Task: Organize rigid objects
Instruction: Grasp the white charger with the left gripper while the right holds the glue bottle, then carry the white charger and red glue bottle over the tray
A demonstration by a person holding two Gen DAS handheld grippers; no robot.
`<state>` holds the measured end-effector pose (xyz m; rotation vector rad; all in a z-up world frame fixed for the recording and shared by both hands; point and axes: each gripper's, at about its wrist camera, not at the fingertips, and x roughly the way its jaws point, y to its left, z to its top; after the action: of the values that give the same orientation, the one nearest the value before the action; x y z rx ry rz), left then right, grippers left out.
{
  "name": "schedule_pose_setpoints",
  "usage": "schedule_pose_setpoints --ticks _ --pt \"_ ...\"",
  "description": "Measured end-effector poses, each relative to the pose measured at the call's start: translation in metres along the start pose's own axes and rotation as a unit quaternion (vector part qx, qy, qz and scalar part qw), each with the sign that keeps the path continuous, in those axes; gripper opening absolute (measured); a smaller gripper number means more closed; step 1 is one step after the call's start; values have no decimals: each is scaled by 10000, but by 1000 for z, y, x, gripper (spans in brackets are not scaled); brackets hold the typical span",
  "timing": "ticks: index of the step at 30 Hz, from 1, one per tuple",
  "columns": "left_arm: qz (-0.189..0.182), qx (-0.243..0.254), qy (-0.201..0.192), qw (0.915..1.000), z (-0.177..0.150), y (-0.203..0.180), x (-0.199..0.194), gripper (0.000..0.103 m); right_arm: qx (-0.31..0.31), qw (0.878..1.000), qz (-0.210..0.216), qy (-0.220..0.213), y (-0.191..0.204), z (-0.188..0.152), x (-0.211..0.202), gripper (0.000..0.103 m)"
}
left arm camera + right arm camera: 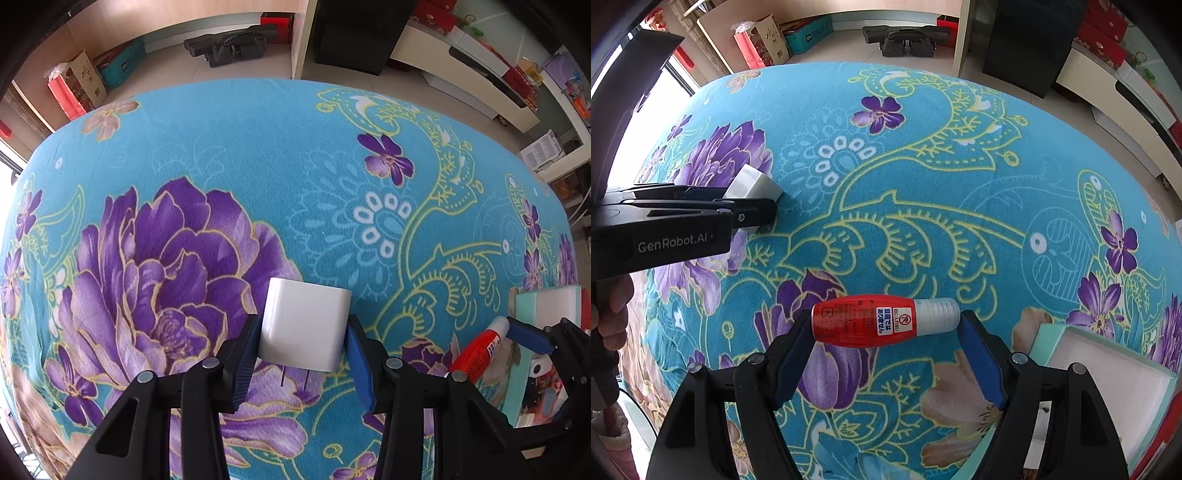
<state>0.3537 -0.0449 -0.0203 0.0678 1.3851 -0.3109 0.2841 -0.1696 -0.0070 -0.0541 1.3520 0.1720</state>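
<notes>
Left gripper (303, 363) pinches a white charger (306, 322) by its two side faces, prongs pointing back toward the wrist, held over the purple flower print. Right gripper (886, 345) pinches a red bottle (882, 320) end to end, cap against the right finger, bottle lying crosswise. Whether either item clears the cloth cannot be told.

Step in hand, as a guess: both items are picked and carried toward the box (1108, 373). The open teal box with a white inside sits just right of the bottle, near the edge of the tabletop (923, 166). Next move calls for swinging the bottle over the box rim, lowering and spreading the fingers; the charger follows from the far side of the bottle.

In the way: the two grippers sit close together, so they must go in turn. The floral cloth between charger and box looks bare. Floor clutter beyond the tabletop is well apart.
</notes>
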Motion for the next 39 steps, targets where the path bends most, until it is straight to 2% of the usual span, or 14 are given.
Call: schedule_pose_setpoints --ticks 3,7,13,17,22,30,35,39 --pt "53 34 5 10000 -27 -8 -5 48 18 10000 8 -11 1 -11 -8 79" --pt "-144 -115 -22 9998 -58 -13 -15 47 8 10000 33 -62 5 -28 -21 79" --pt "-174 -197 -150 9995 -108 -22 -30 47 17 10000 77 -57 12 -69 -33 79" --pt "-207 -208 -237 9993 -158 -27 -42 47 80 9999 109 -62 13 -94 -39 79" --pt "-351 -297 -373 9982 -173 -10 -75 47 33 9998 34 -209 18 -119 -46 79" --pt "-296 -439 -705 9961 -207 -8 -82 47 144 9977 -69 -655 31 -162 -59 79" --pt "-116 -487 -956 9942 -210 -26 -63 47 359 9944 -240 -962 33 -189 -63 79" --pt "-71 -558 -1005 9933 -225 -31 -59 47 628 9910 -155 -1171 22 -196 -73 79"
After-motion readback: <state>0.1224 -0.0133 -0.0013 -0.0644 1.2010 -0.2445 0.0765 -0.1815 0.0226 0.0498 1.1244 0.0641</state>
